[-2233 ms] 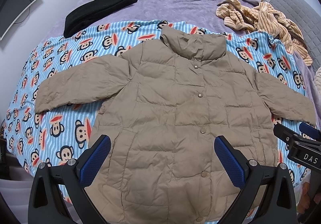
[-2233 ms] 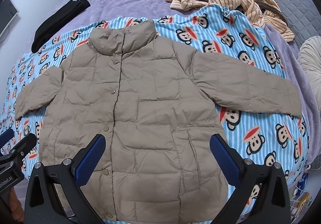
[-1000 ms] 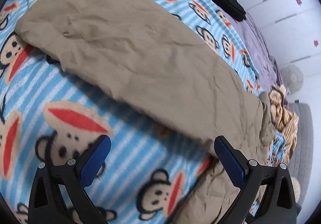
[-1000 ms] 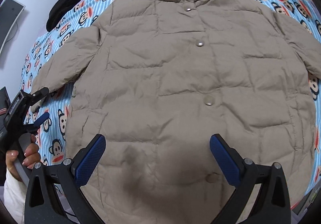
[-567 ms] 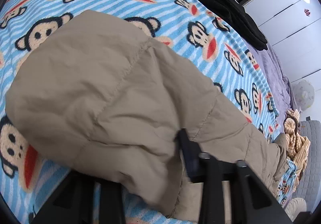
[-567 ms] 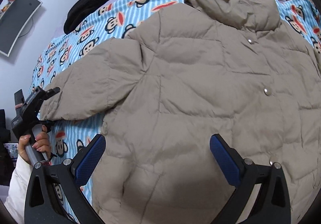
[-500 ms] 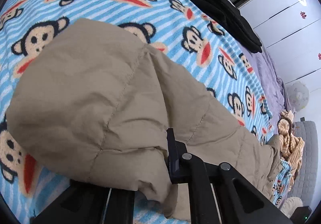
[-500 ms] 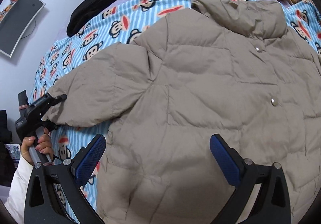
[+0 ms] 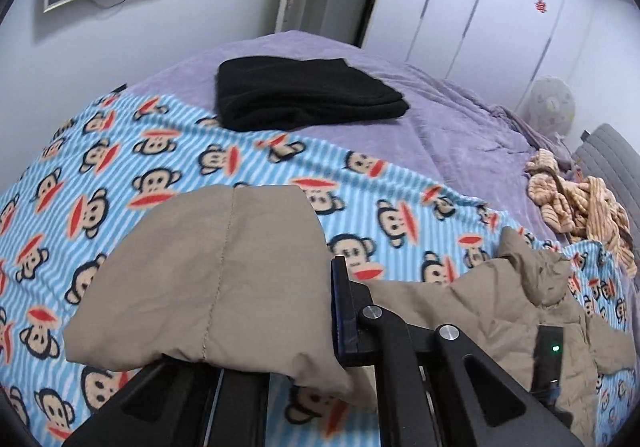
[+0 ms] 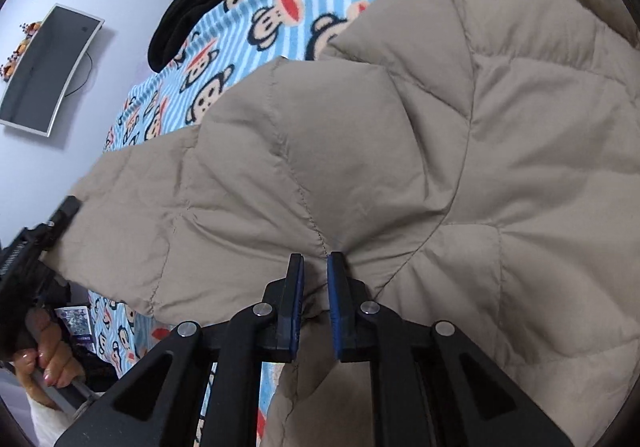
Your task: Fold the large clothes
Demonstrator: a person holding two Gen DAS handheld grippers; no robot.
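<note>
A tan quilted puffer jacket [image 10: 460,151] lies on a blue monkey-print blanket [image 9: 120,167] on the bed. My left gripper [image 9: 280,331] is shut on the cuff of the jacket's sleeve [image 9: 208,279], which drapes over and hides its left finger. The jacket's body and collar [image 9: 532,279] lie to the right. My right gripper [image 10: 314,267] is shut on a pinch of the jacket at the armpit where sleeve meets body. The left gripper [image 10: 48,231] also shows in the right wrist view, at the sleeve end.
A folded black garment [image 9: 304,91] lies on the purple bedspread [image 9: 440,115] beyond the blanket. A striped beige garment [image 9: 580,203] is heaped at the far right. A monitor [image 10: 44,71] hangs on the left wall. White wardrobe doors [image 9: 500,7] stand behind the bed.
My left gripper has closed on the sleeve cuff and lifted it, tilting up toward the room. My right gripper moved left to the armpit and shut on the jacket there.
</note>
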